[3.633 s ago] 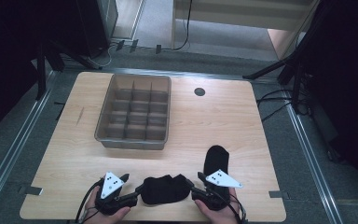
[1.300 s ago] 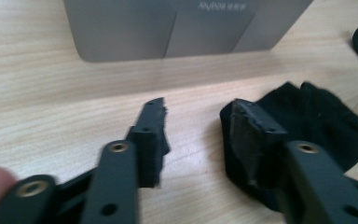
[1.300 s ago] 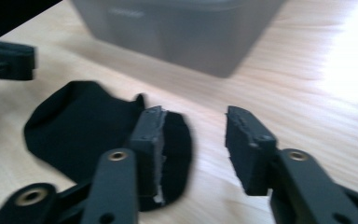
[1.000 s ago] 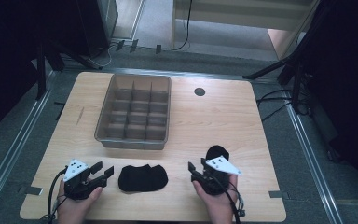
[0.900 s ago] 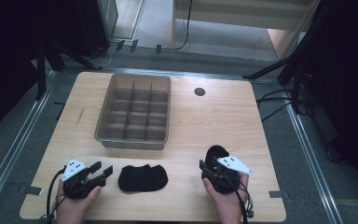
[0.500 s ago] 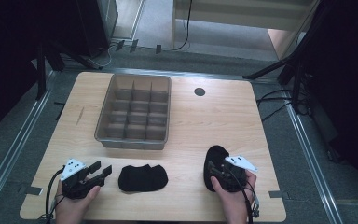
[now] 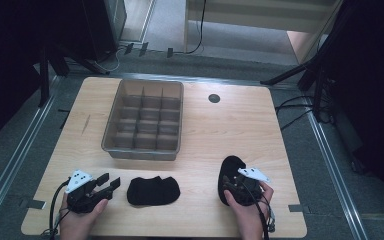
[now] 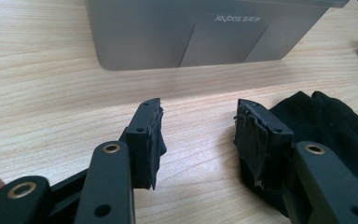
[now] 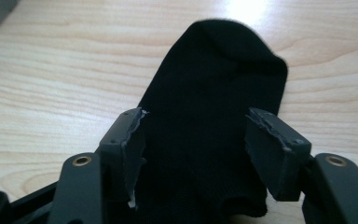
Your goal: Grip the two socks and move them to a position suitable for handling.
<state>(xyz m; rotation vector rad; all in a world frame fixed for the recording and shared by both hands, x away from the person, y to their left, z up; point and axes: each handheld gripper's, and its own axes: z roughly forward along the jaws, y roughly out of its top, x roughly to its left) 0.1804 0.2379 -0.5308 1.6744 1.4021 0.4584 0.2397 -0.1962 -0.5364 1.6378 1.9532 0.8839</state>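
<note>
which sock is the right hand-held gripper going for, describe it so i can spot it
Start at the grey divided tray on the wooden table, then look to the near right corner. A black sock lies lengthwise there, under the open right hand-held gripper. The other black sock lies crosswise, nearer the left hand-held gripper.

From my seat, the right gripper (image 7: 236, 186) covers the near end of the sock (image 7: 231, 167) beneath it; whether its pads touch cloth I can't tell. The bin (image 8: 205, 28) beyond the left claw is cut off at the top.
</note>
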